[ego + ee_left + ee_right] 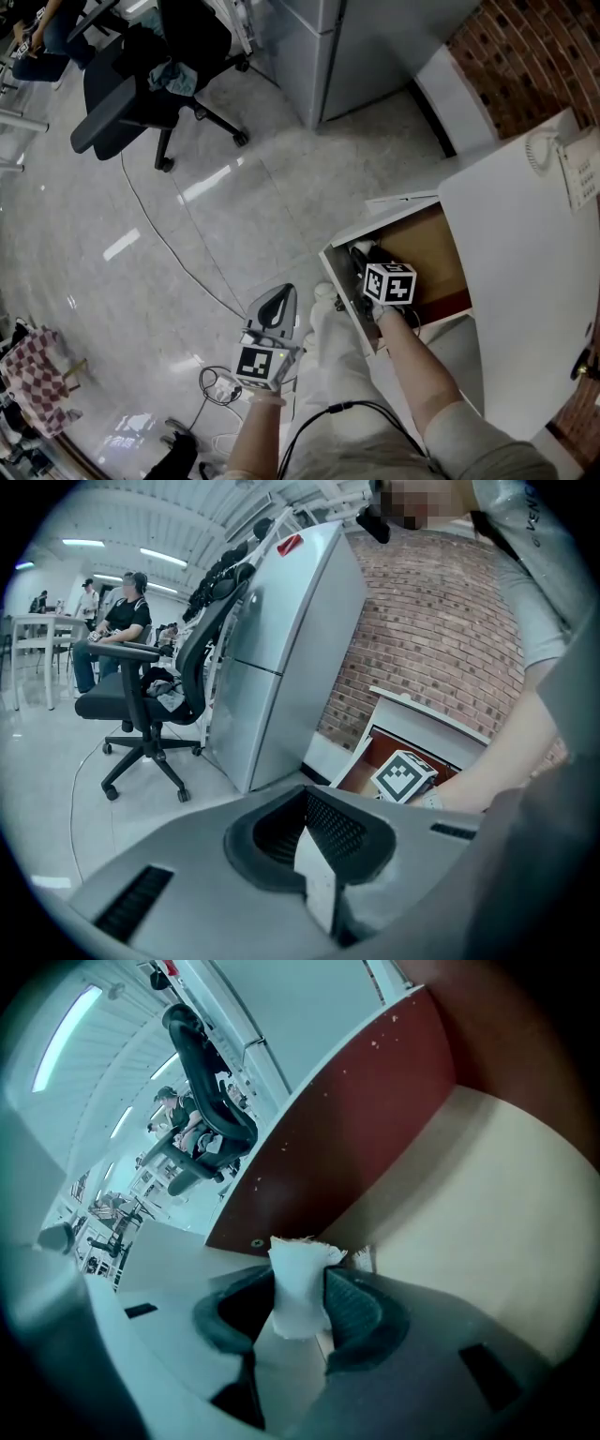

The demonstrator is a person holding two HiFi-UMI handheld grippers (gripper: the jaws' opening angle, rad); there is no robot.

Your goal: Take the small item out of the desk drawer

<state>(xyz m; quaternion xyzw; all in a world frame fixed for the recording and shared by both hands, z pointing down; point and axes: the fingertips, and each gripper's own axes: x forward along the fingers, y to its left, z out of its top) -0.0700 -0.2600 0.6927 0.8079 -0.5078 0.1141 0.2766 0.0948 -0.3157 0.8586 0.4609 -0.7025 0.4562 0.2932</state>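
white item [298, 1302] is clamped by the right gripper [302, 1274] in the drawer [427, 248] — a lift-out is called for; left gripper [314, 855] jaws together, empty.

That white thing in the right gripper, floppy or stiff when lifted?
The white item has a frayed top edge, so probably thin paper or cloth, soft and light. Pinched in the right gripper, it stands upright, so it may keep shape.
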